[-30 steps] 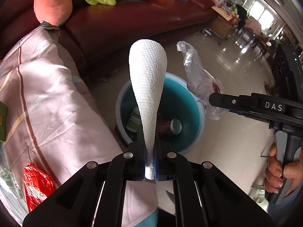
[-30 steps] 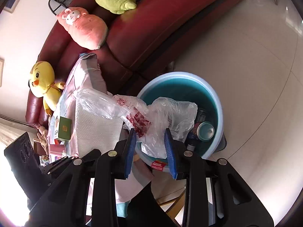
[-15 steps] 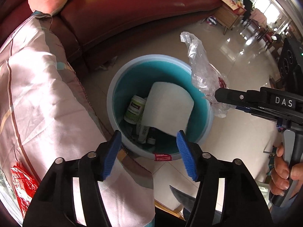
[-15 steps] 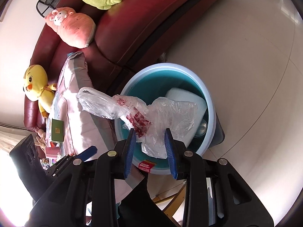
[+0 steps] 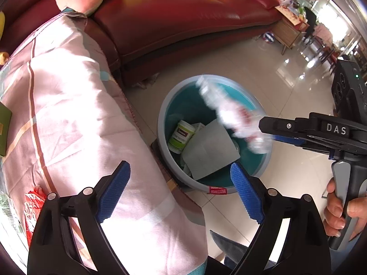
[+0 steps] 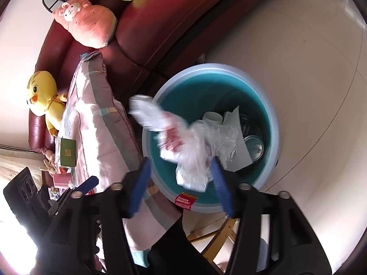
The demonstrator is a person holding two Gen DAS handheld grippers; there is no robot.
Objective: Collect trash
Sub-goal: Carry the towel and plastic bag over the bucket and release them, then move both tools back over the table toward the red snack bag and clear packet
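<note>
Since earlier frame, white paper sheet (image 5: 209, 150) gone from left gripper (image 5: 181, 192), now lying in teal bin (image 5: 263, 160); jaws opening, nothing between. Right gripper (image 6: 181, 182) jaws opening, plastic bag (image 6: 190, 151) slipping free over bin. Risk: light bag drifts, snags rim, lands on floor beside quilt (image 5: 68, 114).

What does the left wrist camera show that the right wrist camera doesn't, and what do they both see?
Only the left wrist view shows the person's hand on the right gripper's handle, a green-labelled jar in the bin, and a red wrapper on the quilt.

Only the right wrist view shows the yellow duck plush and a can in the bin.

Both show the teal bin, the white sheet inside it, the blurred plastic bag over it between the right gripper's opening jaws, and the pink quilt.
</note>
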